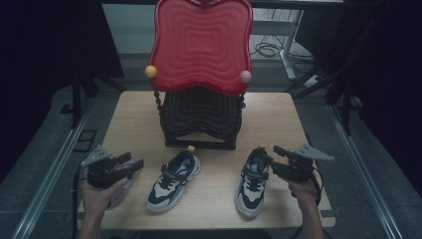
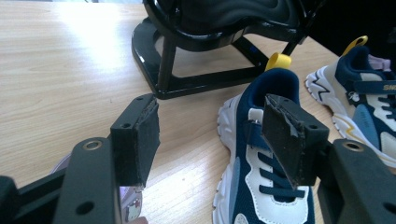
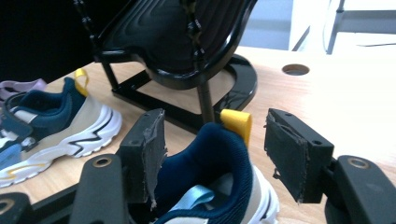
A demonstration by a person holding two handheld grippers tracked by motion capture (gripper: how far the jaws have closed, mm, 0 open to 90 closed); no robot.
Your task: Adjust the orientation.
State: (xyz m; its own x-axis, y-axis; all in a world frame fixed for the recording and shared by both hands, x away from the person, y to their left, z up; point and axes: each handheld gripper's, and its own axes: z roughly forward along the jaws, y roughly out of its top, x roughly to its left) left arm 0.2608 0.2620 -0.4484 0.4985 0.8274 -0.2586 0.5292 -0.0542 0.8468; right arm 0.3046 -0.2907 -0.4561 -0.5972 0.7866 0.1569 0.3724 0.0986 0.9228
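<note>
While both hands rest at the near edge of the bench (image 1: 139,107), two small navy-and-white sneakers lie between them, toes toward the person and heels toward the black rack (image 1: 200,122) that carries a red wavy tray (image 1: 201,42).

Left tongs (image 1: 134,162): jaws wide apart, nothing between the pads. They sit left of the left sneaker (image 1: 174,180), apart from it. In the left gripper view the bare wood lies between the jaws; the sneaker's heel collar and its yellow pull loop (image 2: 279,60) sit behind the right-hand jaw, so the shoe is off to that side rather than in the gap. A pale lilac item lies under the left hand, too hidden to identify.

Right tongs (image 1: 268,153): jaws also wide. In the high view their tips reach the heel of the right sneaker (image 1: 252,181). In the right gripper view the navy heel collar (image 3: 210,158) stands in the gap between the two pads, with the yellow pull loop (image 3: 236,122) just behind. The left-hand pad is close against the collar; contact cannot be confirmed. The right-hand pad stands clear of the shoe.
</note>
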